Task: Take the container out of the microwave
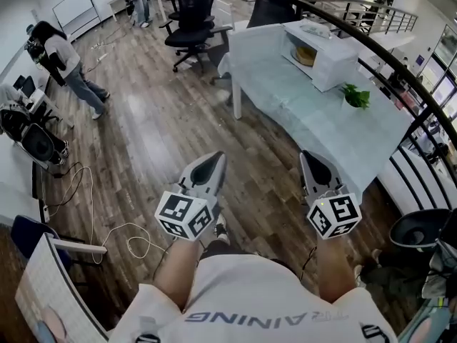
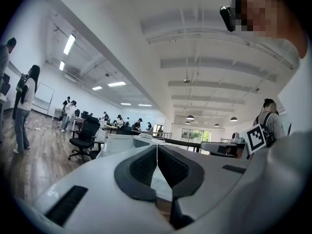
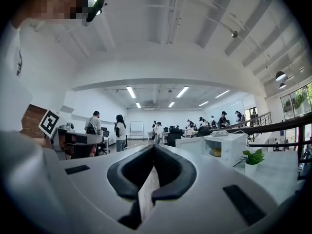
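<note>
Wood flooring (image 1: pixel 164 127) separates me from the worktop (image 1: pixel 335 127), where the container (image 1: pixel 305 54) sits inside the microwave (image 1: pixel 335 66). My left tongs (image 1: pixel 213 160) and right tongs (image 1: pixel 310 158) are closed, empty; I'd approach first, then open them.

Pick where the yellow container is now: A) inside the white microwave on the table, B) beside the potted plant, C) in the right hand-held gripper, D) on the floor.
A: the container shows within the microwave, which stands on the table.
</note>
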Demonstrator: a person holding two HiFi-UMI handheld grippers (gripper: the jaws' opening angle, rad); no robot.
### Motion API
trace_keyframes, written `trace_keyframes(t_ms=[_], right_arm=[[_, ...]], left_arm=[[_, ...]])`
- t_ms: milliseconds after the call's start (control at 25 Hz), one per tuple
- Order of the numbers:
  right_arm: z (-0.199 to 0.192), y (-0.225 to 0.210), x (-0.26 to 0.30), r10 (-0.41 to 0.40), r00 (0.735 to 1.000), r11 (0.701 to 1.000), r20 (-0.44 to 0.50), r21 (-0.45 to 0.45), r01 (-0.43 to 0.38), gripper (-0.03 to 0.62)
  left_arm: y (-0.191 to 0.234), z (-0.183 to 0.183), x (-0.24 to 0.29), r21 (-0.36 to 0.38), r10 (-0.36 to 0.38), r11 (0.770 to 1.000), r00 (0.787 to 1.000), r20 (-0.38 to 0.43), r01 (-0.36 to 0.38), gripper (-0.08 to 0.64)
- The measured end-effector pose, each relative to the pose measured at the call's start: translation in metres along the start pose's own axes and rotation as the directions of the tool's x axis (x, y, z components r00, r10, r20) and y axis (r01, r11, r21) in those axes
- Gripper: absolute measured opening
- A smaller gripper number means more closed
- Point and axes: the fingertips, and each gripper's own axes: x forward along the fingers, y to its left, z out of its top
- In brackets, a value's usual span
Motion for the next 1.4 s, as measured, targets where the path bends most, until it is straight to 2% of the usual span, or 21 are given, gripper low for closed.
trace_keyframes(t_ms=[480,1000,1400], right_arm=[[-0.015,-0.026,0.081,-0.005,0.999,1.0,-0.036,0.016,0.006,0.021],[-0.026,-0.019,0.231,-0.027,0.995,0.999,-0.095,-0.021,0.025,0.021],[-0.039,0.001,0.309,-0.044,0.989,0.998,-0.141,-0.044,0.038,0.021]], left_arm=[[0.068,0.004,0.057,-0.015,-0.02,1.0,1.0,-0.023,0.019,0.034],[0.213,0.02,0.111,-0.063,-0.023,0.998,1.0,-0.02,0.022,0.034],[0.292,0.023,0.126,-0.095,-0.045,0.995,0.998,-0.039,0.041,0.034]])
